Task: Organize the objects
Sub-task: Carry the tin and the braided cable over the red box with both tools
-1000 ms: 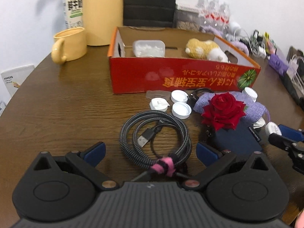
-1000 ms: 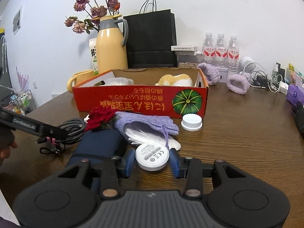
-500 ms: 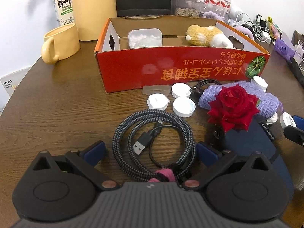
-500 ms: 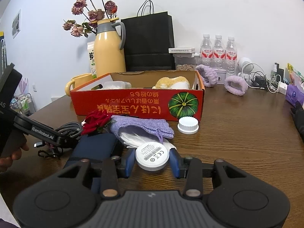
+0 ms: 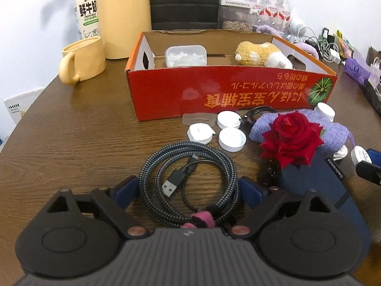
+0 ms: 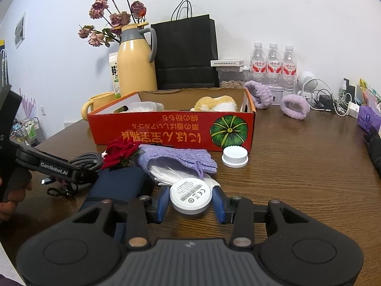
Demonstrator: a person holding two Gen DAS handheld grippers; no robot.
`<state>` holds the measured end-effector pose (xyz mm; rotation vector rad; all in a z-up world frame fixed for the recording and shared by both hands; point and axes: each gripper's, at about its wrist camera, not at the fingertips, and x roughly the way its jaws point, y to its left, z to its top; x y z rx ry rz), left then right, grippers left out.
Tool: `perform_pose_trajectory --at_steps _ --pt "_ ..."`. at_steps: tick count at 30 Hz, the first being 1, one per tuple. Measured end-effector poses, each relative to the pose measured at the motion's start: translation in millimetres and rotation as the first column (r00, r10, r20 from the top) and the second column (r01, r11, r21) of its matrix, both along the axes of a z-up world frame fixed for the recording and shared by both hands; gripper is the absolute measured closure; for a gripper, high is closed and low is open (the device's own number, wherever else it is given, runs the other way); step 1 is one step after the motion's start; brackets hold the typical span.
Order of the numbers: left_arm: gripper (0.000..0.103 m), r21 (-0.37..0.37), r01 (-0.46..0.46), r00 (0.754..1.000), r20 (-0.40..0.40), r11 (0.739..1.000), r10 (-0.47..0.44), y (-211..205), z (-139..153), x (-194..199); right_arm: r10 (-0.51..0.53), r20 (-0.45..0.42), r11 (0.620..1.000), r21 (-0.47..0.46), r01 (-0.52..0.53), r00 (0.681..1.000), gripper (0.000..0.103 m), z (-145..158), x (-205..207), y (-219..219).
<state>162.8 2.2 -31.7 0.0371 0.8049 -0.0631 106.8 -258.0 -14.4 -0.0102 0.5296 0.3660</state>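
Observation:
A coiled braided USB cable with a pink tie lies on the wooden table between the open jaws of my left gripper, whose blue pads sit on either side of the coil. My right gripper is shut on a white round disc and holds it just above the table. The red cardboard box behind holds a clear plastic tub and a plush toy. A red rose, a purple knit pouch and a dark blue case lie in front of the box.
Three white caps lie by the box, another white cap to its right. A yellow mug, a yellow thermos, a milk carton, a black paper bag, water bottles and purple headbands stand behind.
My left gripper has moved forward so the cable coil sits deeper between its open jaws. My right gripper has lifted slightly with the white disc in it.

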Motion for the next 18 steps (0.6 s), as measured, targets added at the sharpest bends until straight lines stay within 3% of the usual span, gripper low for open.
perform_pose_trajectory --at_steps 8,18 --pt "0.015 -0.022 -0.017 0.998 0.058 1.0 0.018 4.4 11.6 -13.8 0.006 0.014 1.0 0.001 -0.006 1.0 0.065 3.4 -2.4 0.8" --pt "0.015 -0.039 0.009 0.972 0.235 0.999 0.001 -1.7 70.6 -19.7 0.025 0.118 1.0 0.014 -0.027 0.993 0.065 35.5 3.5 6.8"
